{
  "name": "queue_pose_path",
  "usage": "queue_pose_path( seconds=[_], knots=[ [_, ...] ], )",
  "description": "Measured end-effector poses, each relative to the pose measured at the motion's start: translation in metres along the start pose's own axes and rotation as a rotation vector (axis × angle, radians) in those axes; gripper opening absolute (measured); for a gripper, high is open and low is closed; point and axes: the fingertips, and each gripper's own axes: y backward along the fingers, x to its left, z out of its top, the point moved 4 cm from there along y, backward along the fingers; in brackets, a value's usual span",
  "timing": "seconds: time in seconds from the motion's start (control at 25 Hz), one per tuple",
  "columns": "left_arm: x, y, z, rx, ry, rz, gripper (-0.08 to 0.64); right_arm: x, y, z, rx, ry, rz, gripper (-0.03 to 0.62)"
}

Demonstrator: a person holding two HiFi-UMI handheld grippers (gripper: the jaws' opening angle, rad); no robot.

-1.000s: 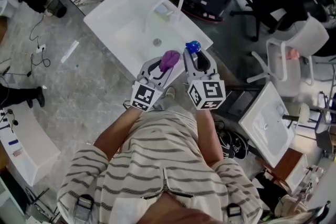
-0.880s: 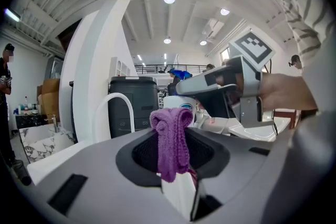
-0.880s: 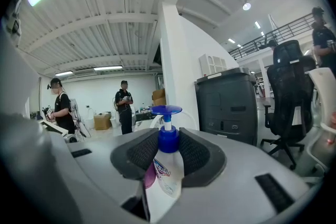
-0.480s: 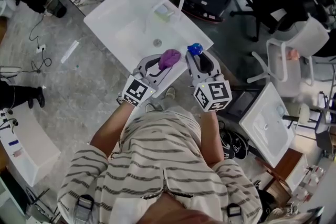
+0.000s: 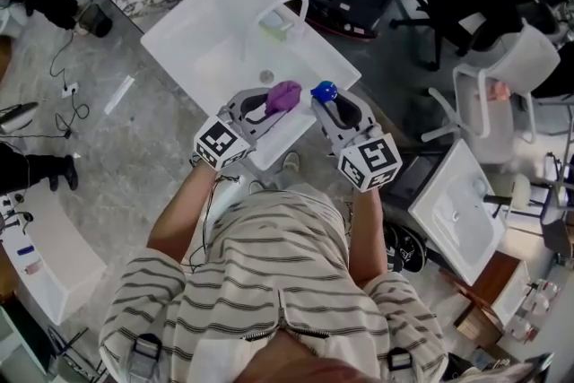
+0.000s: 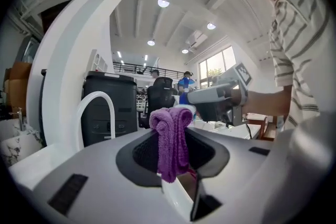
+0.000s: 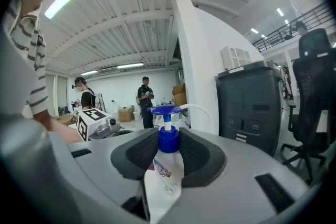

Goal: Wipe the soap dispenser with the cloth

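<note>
Grey workshop floor, white sink (image 5: 206,40) in upper middle of head view. We hold both tools at frame centre. Left gripper (image 5: 278,107): jaws pinch purple cloth (image 5: 285,93). Right gripper (image 5: 330,103): jaws part-open, clamped round soap dispenser (image 5: 323,91) neck. Cloth just left of dispenser, apart.

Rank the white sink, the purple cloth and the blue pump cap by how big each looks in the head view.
1. White sink: by far the largest, though farthest from the camera.
2. Purple cloth: a small bunch.
3. Blue pump cap: smallest; it sits about as near as the cloth.
</note>
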Motion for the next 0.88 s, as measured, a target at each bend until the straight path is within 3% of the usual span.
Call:
queue_pose_path(
  seconds=[0.44,0.88],
  knots=[
    [-0.006,-0.008,0.003,0.022,-0.04,-0.218,0.114,0.012,0.013,-0.003,-0.002,0.021,0.202,0.132],
    [-0.012,-0.012,0.006,0.033,-0.042,-0.413,0.112,0.031,0.021,0.0,-0.021,0.001,0.342,0.132]
  ],
)
